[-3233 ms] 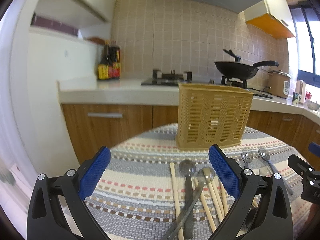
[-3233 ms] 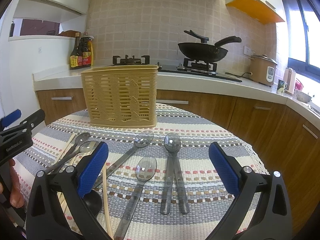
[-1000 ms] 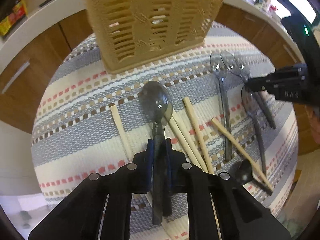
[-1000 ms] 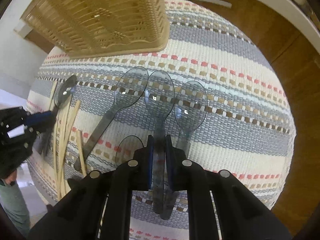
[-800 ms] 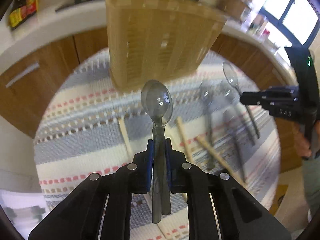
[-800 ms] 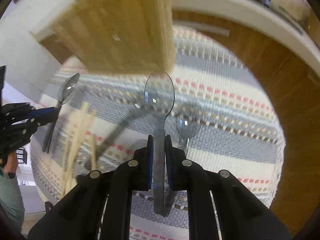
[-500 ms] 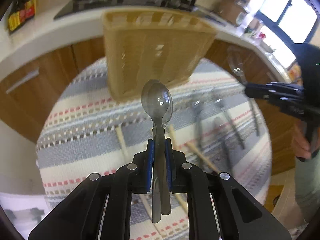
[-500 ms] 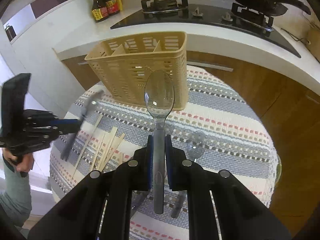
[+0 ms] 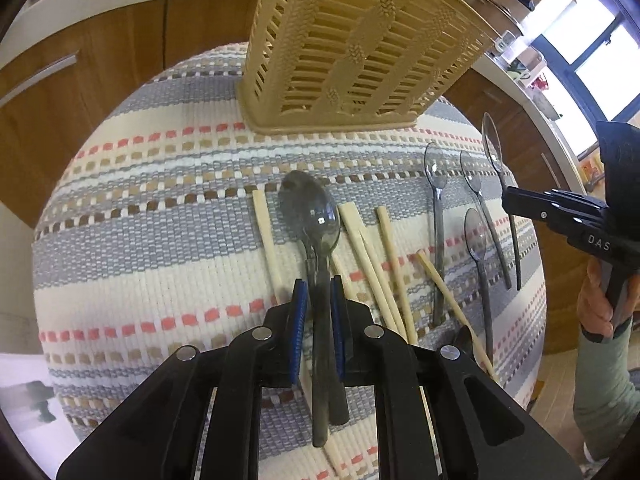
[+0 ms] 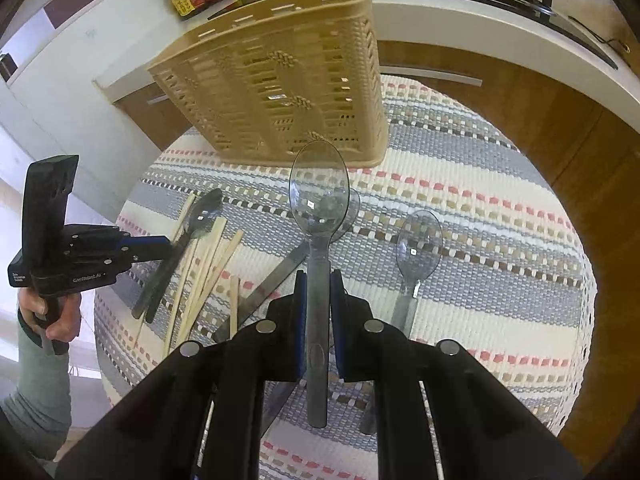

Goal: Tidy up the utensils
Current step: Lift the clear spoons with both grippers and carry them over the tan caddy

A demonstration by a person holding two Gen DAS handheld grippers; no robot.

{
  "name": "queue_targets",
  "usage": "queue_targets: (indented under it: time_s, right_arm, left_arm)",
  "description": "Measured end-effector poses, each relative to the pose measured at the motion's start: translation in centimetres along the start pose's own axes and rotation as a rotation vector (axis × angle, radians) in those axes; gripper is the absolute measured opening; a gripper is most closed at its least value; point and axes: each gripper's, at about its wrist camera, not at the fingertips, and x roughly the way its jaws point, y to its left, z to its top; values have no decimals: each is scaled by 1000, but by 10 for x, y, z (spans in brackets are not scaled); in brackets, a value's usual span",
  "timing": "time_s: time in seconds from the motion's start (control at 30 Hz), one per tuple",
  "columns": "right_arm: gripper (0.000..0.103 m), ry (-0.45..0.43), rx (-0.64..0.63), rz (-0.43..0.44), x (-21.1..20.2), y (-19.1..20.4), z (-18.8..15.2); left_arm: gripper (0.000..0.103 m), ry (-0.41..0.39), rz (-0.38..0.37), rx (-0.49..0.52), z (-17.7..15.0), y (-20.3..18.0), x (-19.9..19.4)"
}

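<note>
My left gripper (image 9: 319,292) is shut on the handle of a smoky grey plastic spoon (image 9: 310,216), bowl pointing at the tan slotted basket (image 9: 352,48). A second dark handle shows beside it below the pads; I cannot tell if it is another spoon. My right gripper (image 10: 319,284) is shut on a clear spoon (image 10: 319,192), held above the cloth just before the basket (image 10: 280,84). Each gripper shows in the other's view: the right gripper (image 9: 510,200) at the right edge, the left gripper (image 10: 160,244) at the left.
Several wooden chopsticks (image 9: 372,256) lie loose on the striped tablecloth (image 9: 160,240), with three more clear spoons (image 9: 437,184) to their right. One spoon (image 10: 418,244) lies right of my held one. Wooden cabinets and a white counter ring the round table.
Both grippers stayed shut on their spoons and lifted them off the cloth. Both views have since swung, and the basket now fills more of each picture.
</note>
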Motion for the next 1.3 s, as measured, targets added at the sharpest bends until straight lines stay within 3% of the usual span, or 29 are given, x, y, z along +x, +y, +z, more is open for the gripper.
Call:
queue_targets:
  time_s: [0.2,0.27,0.37,0.43,0.53,0.6,0.83,0.93,1.07,1.3]
  right_arm:
    - [10,-1,23,17,-3,-8,-3]
    - [10,-2,23,20,-4,-8,-4]
    - [10,-1,21,25,-5,-7,-6]
    - [10,-2,21,27,-5,-7,-6]
    - [10,-7,23,33,-6,-7,-6]
    - [10,-12,27,36,-7,-7,-7]
    - [10,-84,-9,68,-26,4,-6]
    - [10,-169,-48,79,-49,15,-4]
    - [10,-310,-84,94,-85,28,10]
    - [10,-585,-96,86,-135,41,63]
  left_arm:
    - [7,12,42,25,-3,-9,1]
    - [20,6,52,43,-1,-15,0]
    - [23,21,116,95,1,-27,4]
    - [9,47,188,134,1,-38,11]
    - [3,30,271,196,-2,-54,10]
    - [0,-16,265,191,-2,-60,1]
    - [0,-140,130,129,0,-61,-37]
    - [0,-241,48,118,4,-65,-65]
    - [0,-415,-3,126,26,-75,-111]
    - [0,-724,14,142,67,-93,-169]
